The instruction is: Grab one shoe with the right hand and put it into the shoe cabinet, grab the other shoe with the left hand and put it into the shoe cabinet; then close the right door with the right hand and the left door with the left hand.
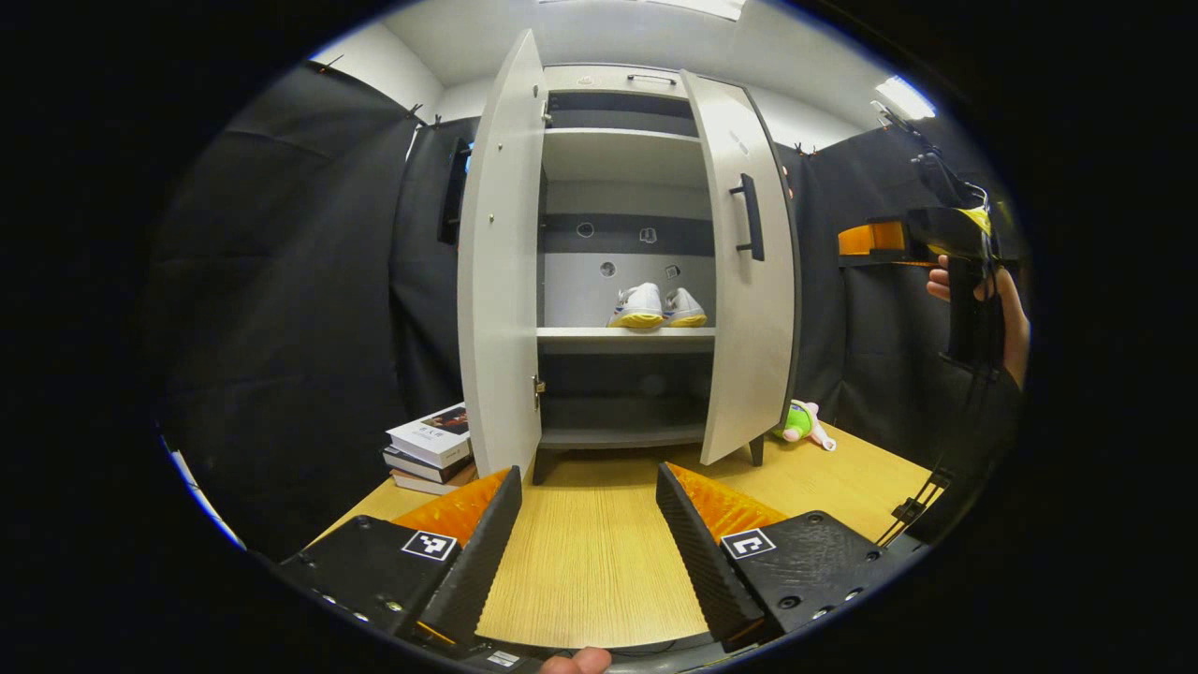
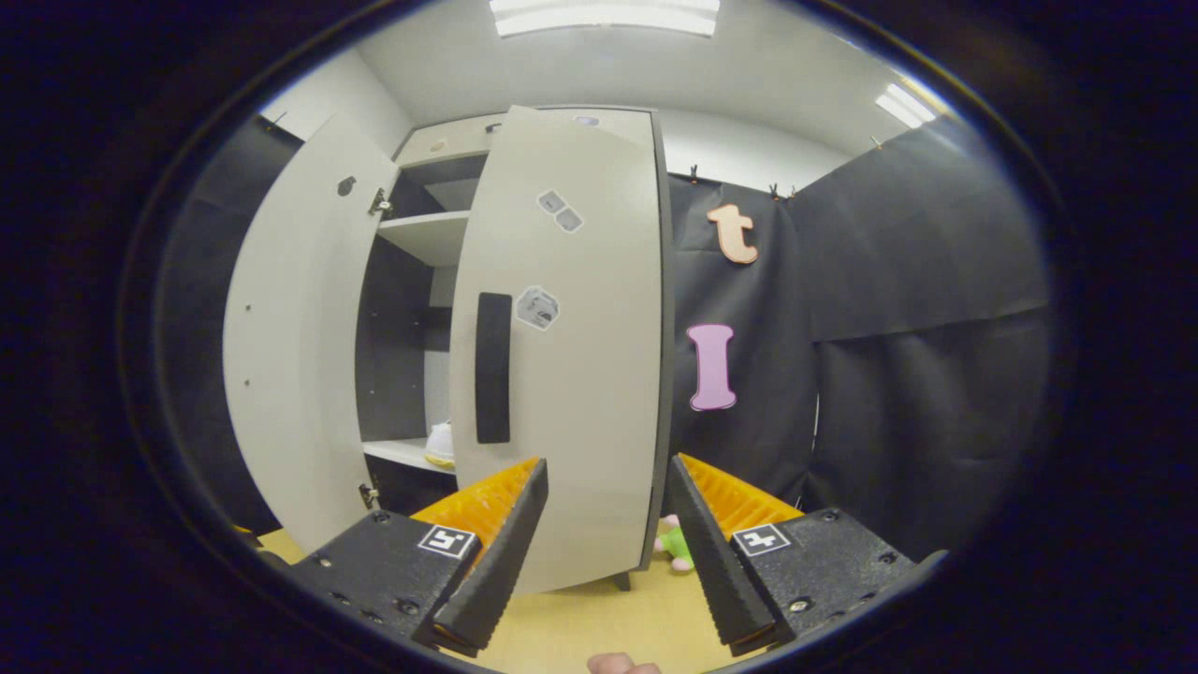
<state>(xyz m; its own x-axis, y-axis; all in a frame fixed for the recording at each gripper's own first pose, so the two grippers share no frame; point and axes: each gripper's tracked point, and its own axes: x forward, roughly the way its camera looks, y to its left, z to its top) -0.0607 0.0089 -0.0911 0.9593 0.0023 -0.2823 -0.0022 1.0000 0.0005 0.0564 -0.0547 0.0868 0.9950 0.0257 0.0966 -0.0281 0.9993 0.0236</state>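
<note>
Both shoes (image 1: 655, 307) on cabinet shelf. R hand-held gripper (image 2: 599, 552) open, empty, right door (image 2: 562, 374) just ahead: push outer face near handle (image 2: 493, 367), slow.

table (image 1: 590, 552): pale wood grain, matt | shoe cabinet (image 1: 501, 281): smooth matt panels, probably laminate | door handle (image 2: 493, 367): matt black

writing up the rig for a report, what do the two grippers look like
Both match: the left gripper and right gripper each have two black wedge-shaped fingers with ribbed inner pads, orange ridged backing behind them, and black bodies bearing small square black-and-white markers. In the left gripper view, the other gripper shows farther off as a black handle with orange and yellow parts.
</note>
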